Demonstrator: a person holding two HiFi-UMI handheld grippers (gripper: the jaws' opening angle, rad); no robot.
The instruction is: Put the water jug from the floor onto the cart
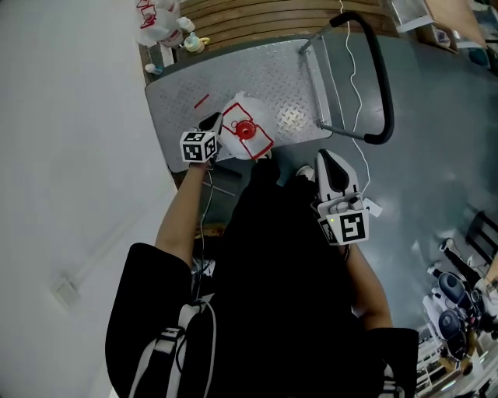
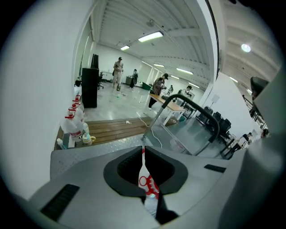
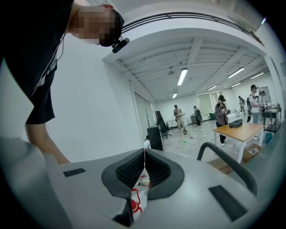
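Note:
The water jug (image 1: 250,128), clear with a red cap and a red-edged label, is at the near edge of the grey cart deck (image 1: 241,74); I cannot tell whether it rests there or hangs. My left gripper (image 1: 220,126) is at the jug's left side, shut on a thin white and red part of it (image 2: 147,184) that shows between the jaws. My right gripper (image 1: 326,158) hangs to the right of the jug, apart from it. Its jaws (image 3: 144,154) meet at the tips with nothing held, and the jug's red label (image 3: 135,202) shows below them.
The cart's black push handle (image 1: 383,85) rises at the right, with a white cable hanging by it. More jugs (image 1: 162,22) stand beside a wooden pallet (image 1: 257,14) behind the cart. A white wall is at the left. Several people (image 2: 118,71) and a table stand far off.

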